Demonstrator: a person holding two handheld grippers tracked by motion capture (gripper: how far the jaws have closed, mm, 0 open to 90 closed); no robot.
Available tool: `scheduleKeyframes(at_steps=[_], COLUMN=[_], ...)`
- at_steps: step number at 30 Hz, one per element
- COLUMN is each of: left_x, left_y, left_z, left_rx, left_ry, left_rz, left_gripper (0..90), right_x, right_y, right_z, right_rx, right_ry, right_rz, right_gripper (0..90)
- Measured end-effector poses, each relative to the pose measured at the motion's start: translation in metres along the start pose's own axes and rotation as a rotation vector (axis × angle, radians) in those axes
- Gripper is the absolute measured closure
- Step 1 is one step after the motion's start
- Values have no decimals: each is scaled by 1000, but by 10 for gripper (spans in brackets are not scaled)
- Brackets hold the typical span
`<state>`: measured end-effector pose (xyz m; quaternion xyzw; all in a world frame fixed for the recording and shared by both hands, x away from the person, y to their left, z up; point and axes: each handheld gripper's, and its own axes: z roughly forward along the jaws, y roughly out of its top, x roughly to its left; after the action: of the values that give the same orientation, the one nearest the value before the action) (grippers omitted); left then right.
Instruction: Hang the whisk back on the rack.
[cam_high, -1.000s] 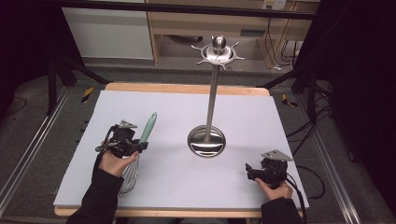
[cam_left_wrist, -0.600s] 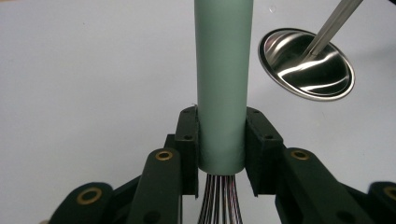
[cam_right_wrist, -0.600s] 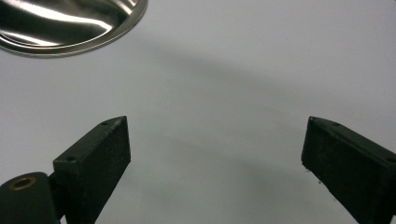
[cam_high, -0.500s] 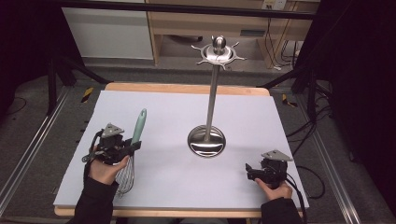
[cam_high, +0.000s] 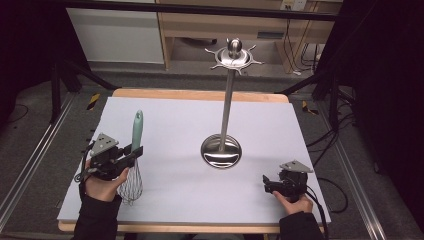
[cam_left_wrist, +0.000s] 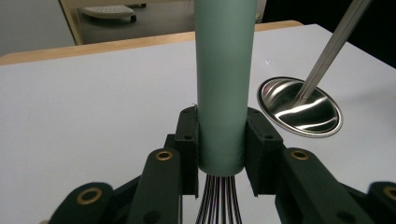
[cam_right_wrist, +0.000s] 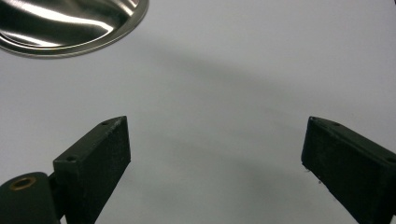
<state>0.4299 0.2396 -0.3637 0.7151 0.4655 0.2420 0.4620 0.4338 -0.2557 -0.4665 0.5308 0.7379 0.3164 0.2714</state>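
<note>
A whisk (cam_high: 135, 150) with a pale green handle (cam_left_wrist: 223, 84) and a wire head (cam_high: 130, 186) is held at the table's left side. My left gripper (cam_high: 134, 151) is shut on the handle's lower end, just above the wires (cam_left_wrist: 219, 201). The handle points away from the person and the wire head hangs toward the front edge. A steel utensil stand (cam_high: 227, 100) with a round base (cam_high: 221, 151) and a hooked crown (cam_high: 234, 56) rises at the table's middle. My right gripper (cam_high: 267, 184) rests open near the front right corner, with nothing between its fingers (cam_right_wrist: 95, 158).
A white sheet (cam_high: 190, 190) covers the wooden table (cam_high: 200, 94). The stand's shiny base (cam_right_wrist: 70, 23) lies just ahead of the right gripper. Dark frame rails and cables (cam_high: 330, 145) run along both sides of the table.
My left gripper has carried the whisk leftward and toward the person, and the handle has turned from slanting right to nearly straight away. The right gripper has stayed put.
</note>
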Motion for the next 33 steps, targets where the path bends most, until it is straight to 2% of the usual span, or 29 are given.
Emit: scheduleKeyframes(at_steps=[7, 13, 21, 33], left_x=[-3, -7, -18, -40], left_y=[5, 16, 33, 62], left_z=[-8, -13, -13, -13], left_rx=[-46, -80, -129, -173], left_ry=[-6, -16, -73, -119], left_rz=[7, 25, 41, 90], left_gripper=[689, 689, 689, 688], right_x=[0, 0, 1, 2], right_y=[0, 1, 1, 2], right_z=[0, 0, -1, -1], right_rx=[-4, -10, -17, -25], right_ry=[-2, -4, -5, -8], right_rz=[0, 1, 1, 6], right_gripper=[85, 85, 84, 84])
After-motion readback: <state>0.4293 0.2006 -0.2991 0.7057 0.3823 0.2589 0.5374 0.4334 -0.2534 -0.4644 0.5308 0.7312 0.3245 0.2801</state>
